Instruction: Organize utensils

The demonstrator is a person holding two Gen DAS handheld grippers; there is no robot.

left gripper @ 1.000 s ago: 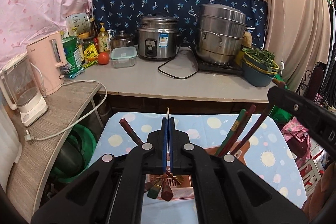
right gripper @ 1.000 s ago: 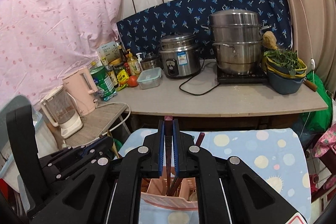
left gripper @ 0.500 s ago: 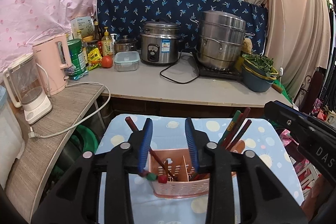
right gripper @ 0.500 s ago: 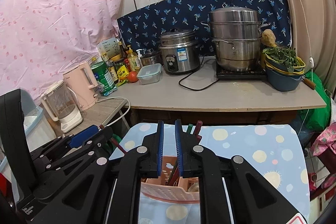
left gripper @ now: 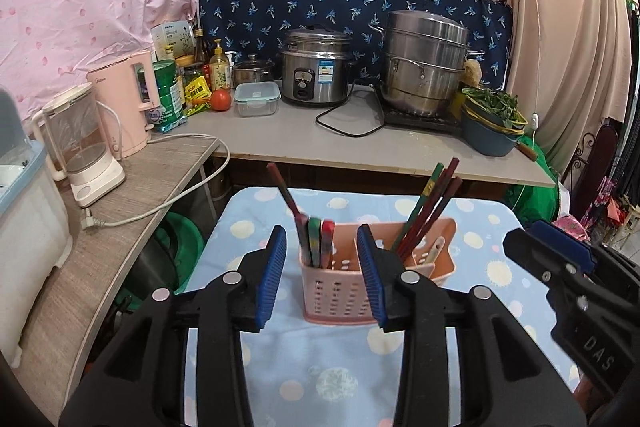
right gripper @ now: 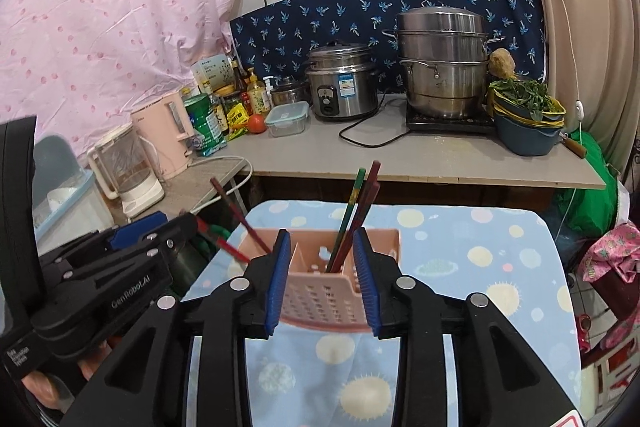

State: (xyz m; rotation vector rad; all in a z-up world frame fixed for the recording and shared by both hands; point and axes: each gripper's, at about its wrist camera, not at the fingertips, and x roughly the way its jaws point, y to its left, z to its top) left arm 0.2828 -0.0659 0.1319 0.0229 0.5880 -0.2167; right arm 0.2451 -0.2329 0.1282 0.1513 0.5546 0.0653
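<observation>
A pink slotted utensil caddy [left gripper: 340,297] [right gripper: 386,239] stands on the spotted blue cloth. Red and green chopsticks [left gripper: 318,243] stand in its left compartment, with one dark stick [left gripper: 285,193] leaning left. More chopsticks [left gripper: 434,205] [right gripper: 356,211] lean out of another compartment. My left gripper [left gripper: 321,231] hangs just short of the caddy, jaws opening, pads touching nothing. My right gripper [right gripper: 321,235] is likewise in front of the caddy, jaws opening and empty. Each gripper shows in the other's view: right gripper [left gripper: 554,253], left gripper [right gripper: 138,229].
Behind the small table runs a grey counter [left gripper: 304,143] with a rice cooker [left gripper: 316,71], a steamer pot [left gripper: 424,63], a bowl of greens [left gripper: 492,127] and bottles. A side shelf [left gripper: 120,219] on the left carries a pink kettle [left gripper: 124,107], a blender and a loose cord.
Both grippers were shut on utensils right over the caddy. Their jaws have spread apart and let go, and both have drawn back, so the whole caddy now shows.
</observation>
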